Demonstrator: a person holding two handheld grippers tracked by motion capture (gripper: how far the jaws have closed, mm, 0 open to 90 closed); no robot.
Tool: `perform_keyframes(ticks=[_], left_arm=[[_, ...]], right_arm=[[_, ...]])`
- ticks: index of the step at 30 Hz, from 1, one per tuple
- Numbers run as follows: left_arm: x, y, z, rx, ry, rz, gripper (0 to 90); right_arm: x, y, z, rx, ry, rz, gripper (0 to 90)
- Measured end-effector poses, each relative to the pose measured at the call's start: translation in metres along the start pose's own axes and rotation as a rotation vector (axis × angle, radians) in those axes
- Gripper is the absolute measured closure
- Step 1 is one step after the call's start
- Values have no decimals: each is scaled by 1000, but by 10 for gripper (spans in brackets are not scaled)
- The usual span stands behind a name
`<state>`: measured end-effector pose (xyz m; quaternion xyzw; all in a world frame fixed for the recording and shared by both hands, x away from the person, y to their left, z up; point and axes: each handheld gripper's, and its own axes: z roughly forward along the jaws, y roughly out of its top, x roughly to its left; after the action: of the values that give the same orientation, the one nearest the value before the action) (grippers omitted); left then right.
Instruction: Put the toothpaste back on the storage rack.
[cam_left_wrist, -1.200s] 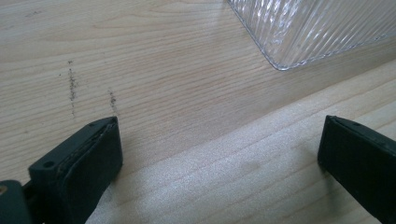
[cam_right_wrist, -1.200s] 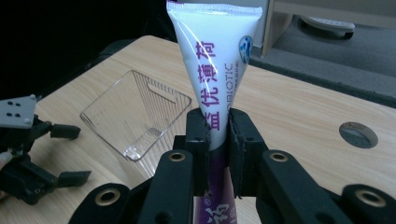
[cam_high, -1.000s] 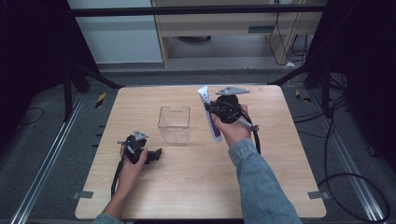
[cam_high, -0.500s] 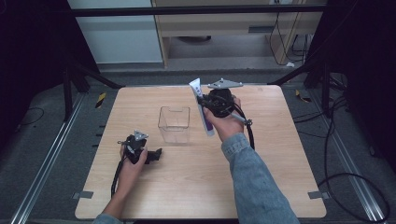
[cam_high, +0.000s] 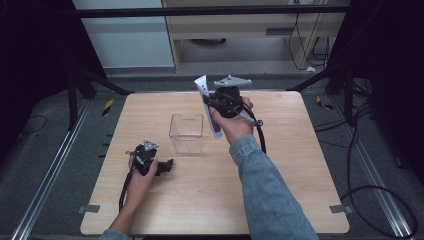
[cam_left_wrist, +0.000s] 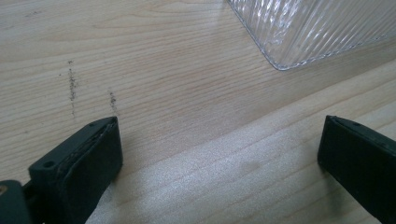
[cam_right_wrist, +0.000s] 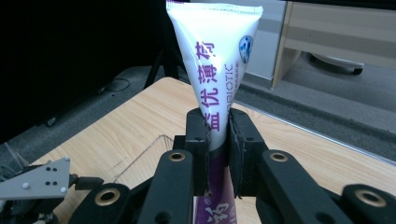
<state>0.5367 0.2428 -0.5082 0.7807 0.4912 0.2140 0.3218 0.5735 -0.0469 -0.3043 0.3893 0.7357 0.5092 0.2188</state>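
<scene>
1. From the high view we see the right gripper raised over the far part of the table, clamped on a white tube that stands nearly upright, just right of the clear box.
2. The right gripper view adds purple print on the tube and both pads pressed on its middle, crimped end up.
3. The left gripper rests near the front left; its own view shows the jaws wide apart over bare wood, the ribbed box corner ahead.
4. Against a second ago, we find the tube moved left toward the box and more upright; the left gripper is unmoved.
</scene>
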Motion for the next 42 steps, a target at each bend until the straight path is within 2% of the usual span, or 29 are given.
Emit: perform_keyframes(ticks=[9,25,33,37,42], left_arm=[[0,0,0,1,-2,4,0],[0,1,1,-2,-1,1,0],[0,1,1,-2,-1,0,0],[0,1,1,-2,-1,1,0],[0,1,1,-3,-2,0,0]], right_arm=[[11,14,13,-9,8,-27,796],[25,32,29,-63,17,-56,796],[28,34,42,-90,-9,-62,796],[31,31,49,-82,-10,-73,796],[35,26,52,-109,1,-56,796]])
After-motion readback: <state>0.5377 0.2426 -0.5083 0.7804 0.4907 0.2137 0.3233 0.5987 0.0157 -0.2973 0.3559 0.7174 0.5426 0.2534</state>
